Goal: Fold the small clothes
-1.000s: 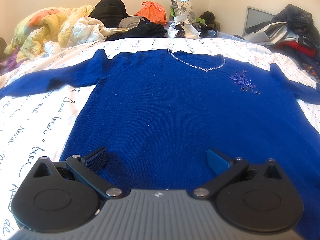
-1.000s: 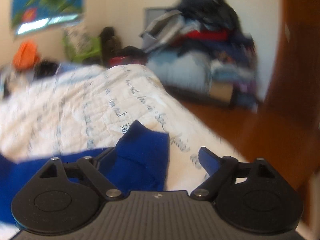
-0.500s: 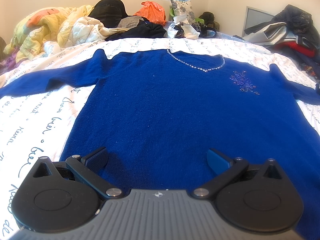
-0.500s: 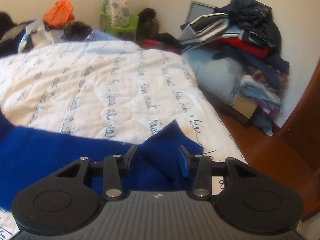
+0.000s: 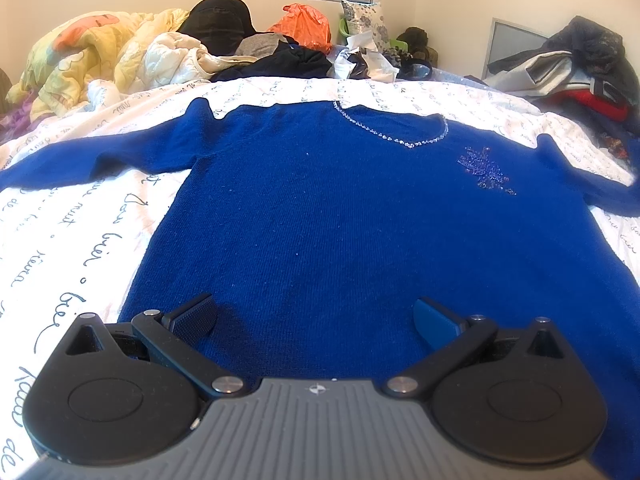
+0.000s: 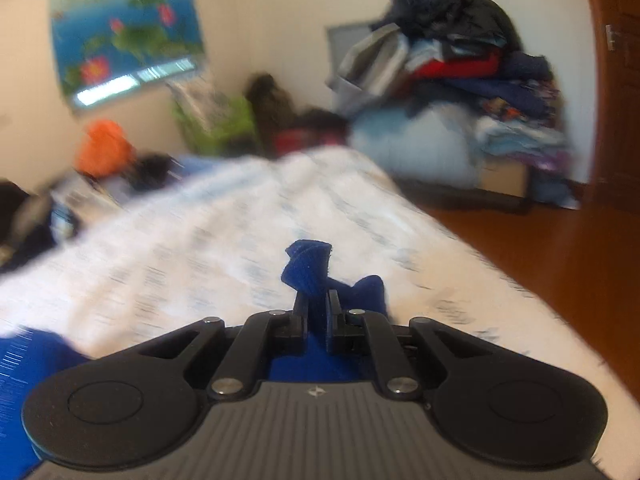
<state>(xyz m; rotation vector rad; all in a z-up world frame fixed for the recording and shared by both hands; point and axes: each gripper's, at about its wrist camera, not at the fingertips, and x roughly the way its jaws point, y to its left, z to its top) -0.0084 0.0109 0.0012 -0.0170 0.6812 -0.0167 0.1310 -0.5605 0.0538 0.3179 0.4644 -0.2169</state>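
Note:
A blue knit sweater (image 5: 340, 208) lies flat, front up, on the white quilt (image 5: 80, 232), sleeves spread to both sides. It has a beaded neckline (image 5: 400, 136) and a sequin motif (image 5: 486, 170). My left gripper (image 5: 316, 316) is open and empty, low over the sweater's bottom hem. My right gripper (image 6: 316, 312) is shut on the cuff end of the sweater's right sleeve (image 6: 308, 268), which bunches up above the jaws, lifted off the quilt. The right wrist view is blurred.
Bedding and clothes (image 5: 132, 56) are heaped at the head of the bed, with an orange bag (image 5: 304, 28). A tall pile of clothes (image 6: 460, 64) stands by the wall on the right. Wooden floor (image 6: 540, 248) lies beyond the bed's right edge.
My right gripper closed from wide open onto the sleeve cuff and has lifted it off the quilt. My left gripper has stayed still and open.

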